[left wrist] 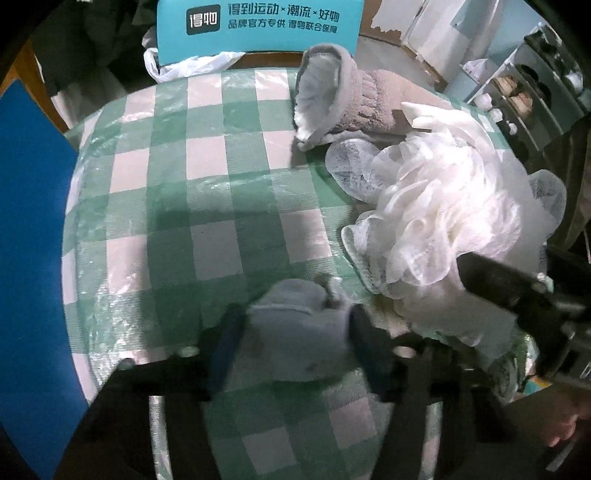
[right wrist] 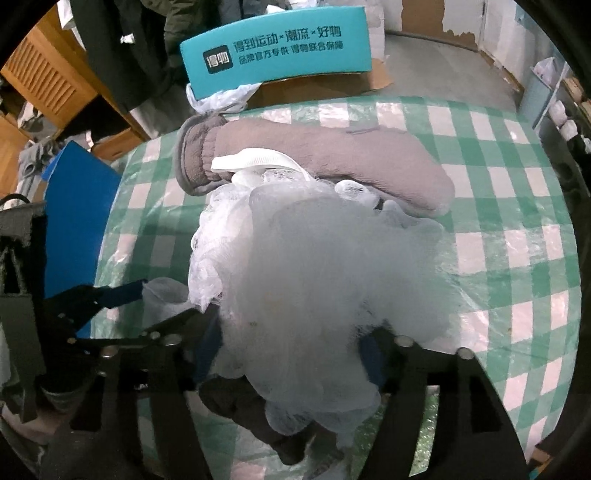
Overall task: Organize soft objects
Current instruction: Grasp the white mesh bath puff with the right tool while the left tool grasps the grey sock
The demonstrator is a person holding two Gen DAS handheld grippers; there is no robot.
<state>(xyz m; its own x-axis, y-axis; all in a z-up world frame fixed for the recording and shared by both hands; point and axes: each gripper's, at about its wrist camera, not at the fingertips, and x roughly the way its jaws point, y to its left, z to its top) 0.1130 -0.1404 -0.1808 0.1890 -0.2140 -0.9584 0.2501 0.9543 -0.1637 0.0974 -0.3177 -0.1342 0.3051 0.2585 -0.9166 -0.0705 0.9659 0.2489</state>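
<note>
My left gripper (left wrist: 295,332) is shut on a small grey-blue soft cloth (left wrist: 291,325) just above the checked table (left wrist: 207,206). It also shows at the left of the right wrist view, where the left gripper (right wrist: 155,306) has the cloth (right wrist: 162,299) between its fingers. A white mesh bath pouf (right wrist: 306,266) fills the space between the wide-set fingers of my right gripper (right wrist: 291,354), which stands open around it. In the left wrist view the pouf (left wrist: 436,214) lies at the right. A grey-brown fleece mitten (right wrist: 332,162) with white lining (left wrist: 317,99) lies behind it.
A teal printed box (left wrist: 258,29) and a white plastic bag (left wrist: 184,66) stand at the table's far edge. A blue board (left wrist: 29,240) leans at the left. A white plastic piece (right wrist: 255,160) rests on the mitten. Shelving (left wrist: 535,92) is at the far right. Something dark (right wrist: 240,406) lies under the pouf.
</note>
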